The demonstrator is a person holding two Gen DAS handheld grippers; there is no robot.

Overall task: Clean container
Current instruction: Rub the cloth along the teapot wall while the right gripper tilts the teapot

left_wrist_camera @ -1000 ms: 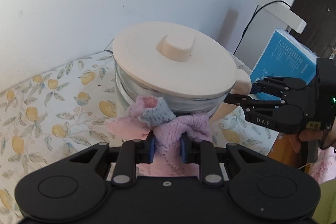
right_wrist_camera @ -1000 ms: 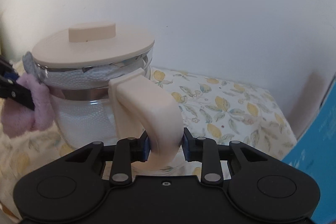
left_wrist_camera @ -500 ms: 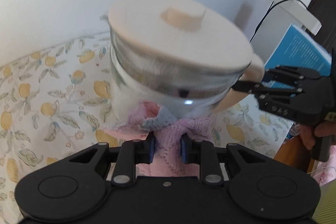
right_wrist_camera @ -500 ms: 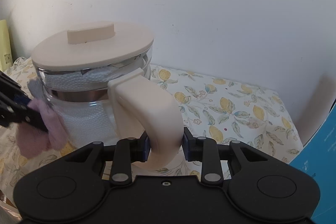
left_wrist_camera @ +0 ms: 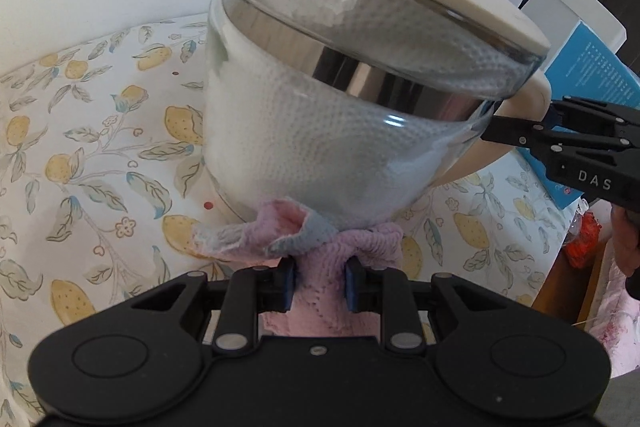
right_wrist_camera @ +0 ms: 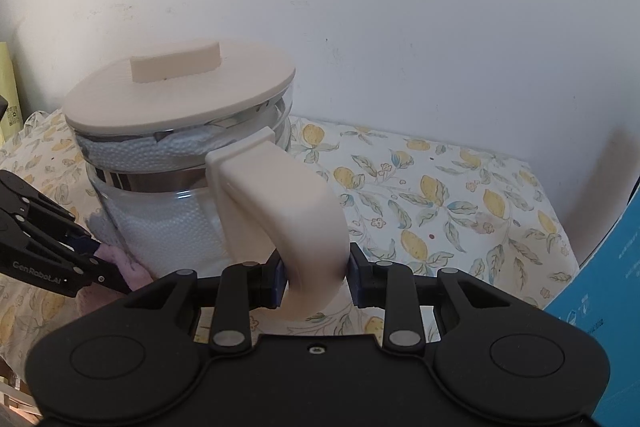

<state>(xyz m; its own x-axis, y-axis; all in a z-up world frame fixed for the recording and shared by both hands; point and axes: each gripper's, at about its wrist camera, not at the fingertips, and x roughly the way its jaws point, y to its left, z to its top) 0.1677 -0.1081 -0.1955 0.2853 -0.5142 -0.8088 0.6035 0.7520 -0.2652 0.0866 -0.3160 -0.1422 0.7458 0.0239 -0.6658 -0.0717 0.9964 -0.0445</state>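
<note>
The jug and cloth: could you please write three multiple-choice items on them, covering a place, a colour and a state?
1. Where does the cloth touch the jug?
A. on the lid
B. low on the glass wall
C. on the handle

2. What colour is the lid?
A. cream
B. blue
C. black

3. What is the right gripper doing?
A. hanging open
B. clamping the handle
C. holding the cloth

Answers: 1 B, the left gripper presses the cloth there; 2 A, it matches the handle; 3 B, both fingers pinch the handle.
</note>
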